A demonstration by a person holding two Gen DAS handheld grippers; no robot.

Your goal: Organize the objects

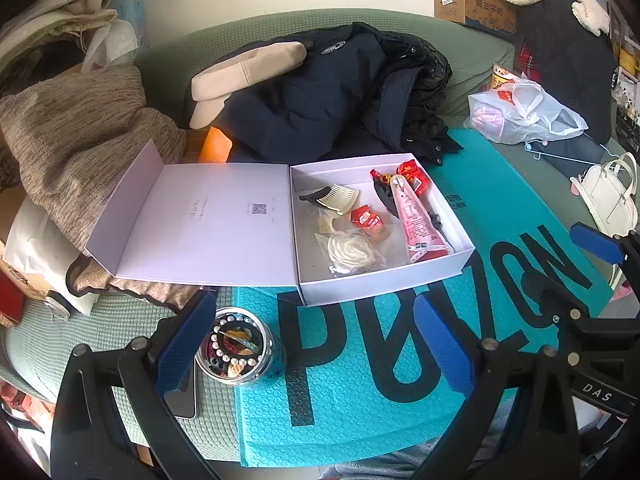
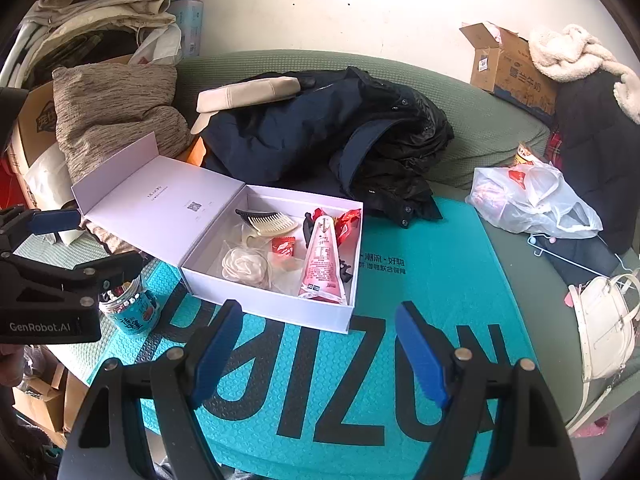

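Note:
An open white box [image 1: 384, 280] [image 2: 272, 312] lies on a teal bubble mailer [image 1: 360, 380] [image 2: 440, 280], its lid folded flat to the left. Inside are a cream comb [image 1: 340, 198] [image 2: 272, 224], a pink tube [image 1: 418, 224] [image 2: 322, 264], red packets [image 1: 370, 220] [image 2: 284, 247] and a bagged white flower [image 1: 350, 254] [image 2: 246, 266]. A clear jar [image 1: 240, 350] [image 2: 128, 312] of beads and trinkets stands left of the box, close to my left gripper [image 1: 316, 344], which is open. My right gripper [image 2: 318, 354] hovers open over the mailer, in front of the box.
A dark jacket [image 1: 320, 92] and a beige pillow [image 1: 80, 140] lie behind the box. A phone [image 1: 182, 396] rests under the left finger. A plastic bag [image 2: 532, 196] and a white handbag [image 2: 604, 320] sit to the right. A cardboard box [image 2: 508, 68] stands at the back.

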